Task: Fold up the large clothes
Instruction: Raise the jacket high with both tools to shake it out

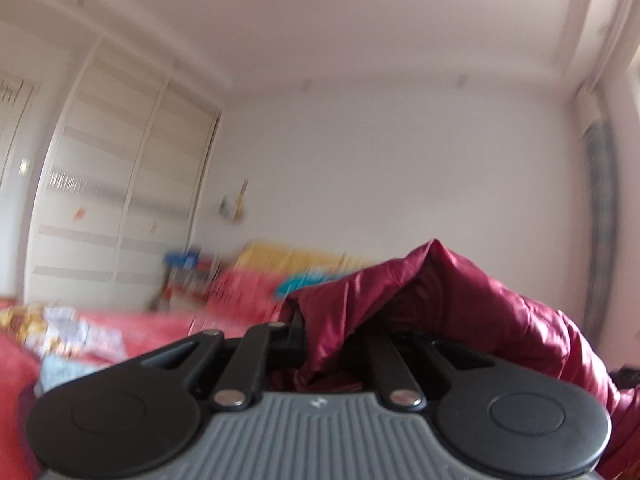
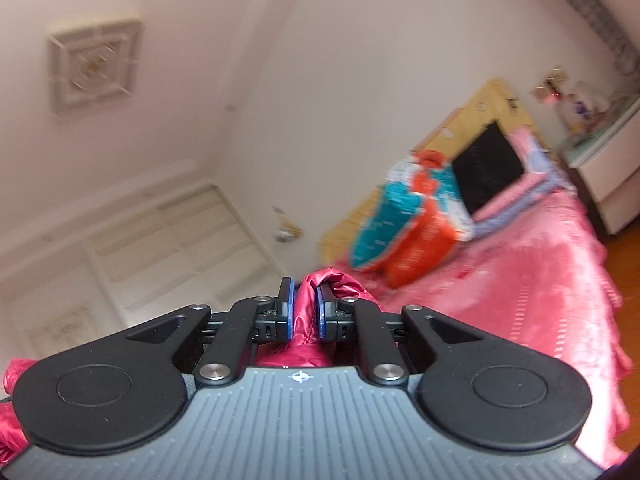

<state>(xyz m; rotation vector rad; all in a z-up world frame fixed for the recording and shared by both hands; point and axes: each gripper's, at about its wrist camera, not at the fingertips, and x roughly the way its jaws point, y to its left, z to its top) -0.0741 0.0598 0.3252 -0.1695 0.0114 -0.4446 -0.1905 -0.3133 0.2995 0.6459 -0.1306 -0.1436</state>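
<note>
Above pink bed (image 2: 540, 280): both jaws clamped on maroon jacket (image 2: 306, 312) edge, wall well apart.

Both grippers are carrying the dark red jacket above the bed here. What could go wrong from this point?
1. The right gripper pinches only a thin bunch of the slippery jacket, so it may slide out.
2. In the left wrist view the jacket drapes over the left gripper and hides its fingertips, so that grip cannot be checked.
3. The bags on the bed may crowd the space for laying it down.

One maroon jacket (image 1: 440, 300), two tools (image 2: 306, 310)
</note>
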